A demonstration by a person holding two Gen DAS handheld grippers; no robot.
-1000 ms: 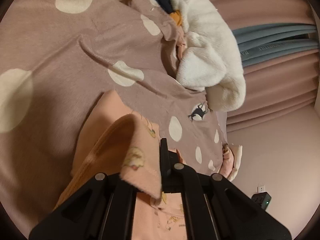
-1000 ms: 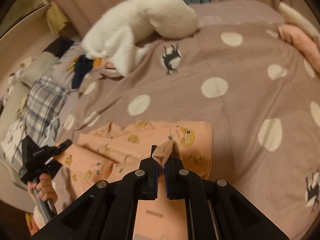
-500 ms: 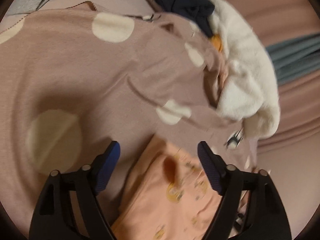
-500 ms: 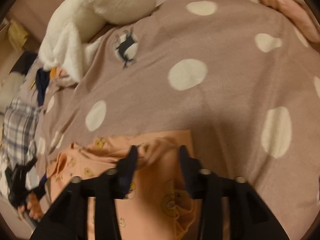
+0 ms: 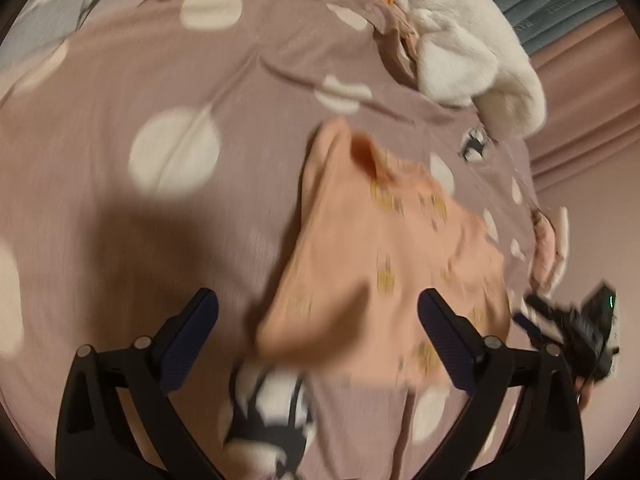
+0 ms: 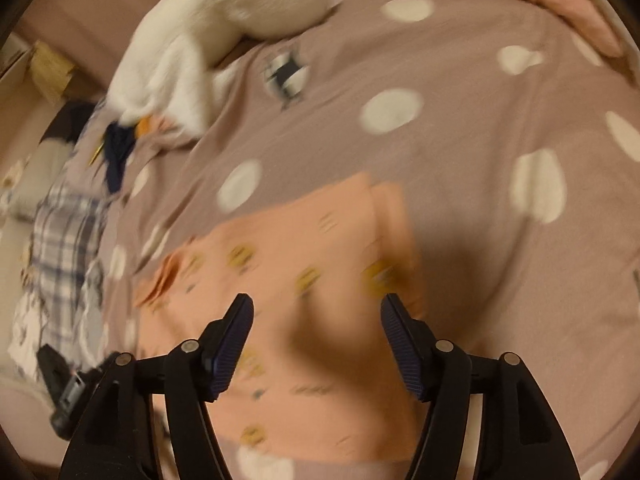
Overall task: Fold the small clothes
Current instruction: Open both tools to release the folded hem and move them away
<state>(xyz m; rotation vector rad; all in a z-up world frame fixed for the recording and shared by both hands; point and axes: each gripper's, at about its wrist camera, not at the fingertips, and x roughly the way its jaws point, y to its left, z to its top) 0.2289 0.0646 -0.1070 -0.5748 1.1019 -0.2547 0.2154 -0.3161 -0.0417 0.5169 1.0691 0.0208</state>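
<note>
A small peach garment with yellow cartoon prints lies folded on the mauve polka-dot bedspread. It also shows in the right wrist view. My left gripper is open and empty, held above the garment's near edge. My right gripper is open and empty above the garment's middle. Both views are motion-blurred. The other gripper shows at the right edge of the left wrist view and at the lower left of the right wrist view.
A white fluffy garment lies at the far side of the bed, with a navy item beside it. Plaid cloth lies at the left. Pink curtains hang beyond the bed. A pink item sits at the far right.
Both grippers have opened and let go of the peach garment, which now lies on the bedspread. Both have pulled back above it.
</note>
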